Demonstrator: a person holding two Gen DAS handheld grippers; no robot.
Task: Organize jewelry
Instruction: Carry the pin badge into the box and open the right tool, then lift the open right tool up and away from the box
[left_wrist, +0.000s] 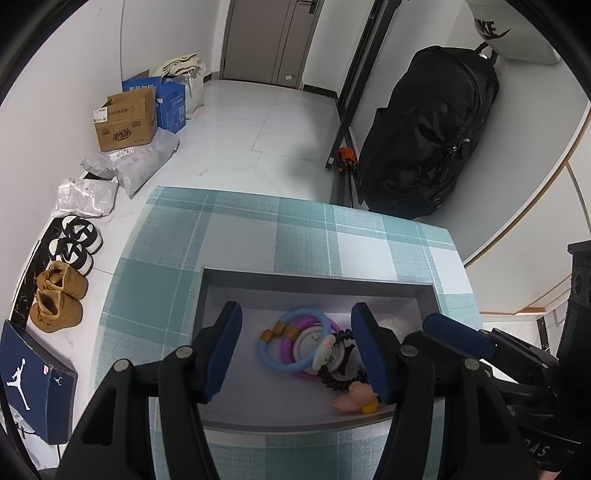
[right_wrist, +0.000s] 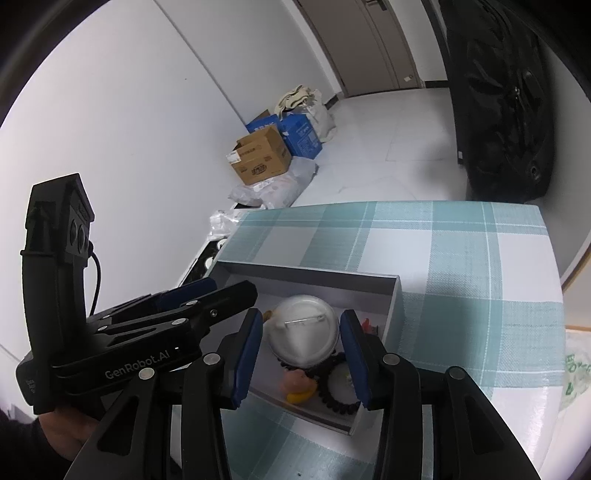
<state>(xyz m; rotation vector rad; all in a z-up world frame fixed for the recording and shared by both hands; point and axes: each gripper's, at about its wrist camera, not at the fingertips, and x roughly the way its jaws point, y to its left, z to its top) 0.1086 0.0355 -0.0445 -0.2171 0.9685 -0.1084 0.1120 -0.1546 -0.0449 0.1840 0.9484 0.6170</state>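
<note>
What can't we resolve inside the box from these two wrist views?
- Left wrist: white round piece mostly hidden behind the left gripper finger.
- Right wrist: the pin badge shows only its back; its face is unseen.
- Right wrist: red item at the box wall, cut off by the right gripper finger.

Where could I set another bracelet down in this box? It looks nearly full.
Free: the box floor along the left wall, left of the blue ring. Also the checked cloth beyond the far wall. Crowded: the centre and right, with rings, black coil and round badge.
</note>
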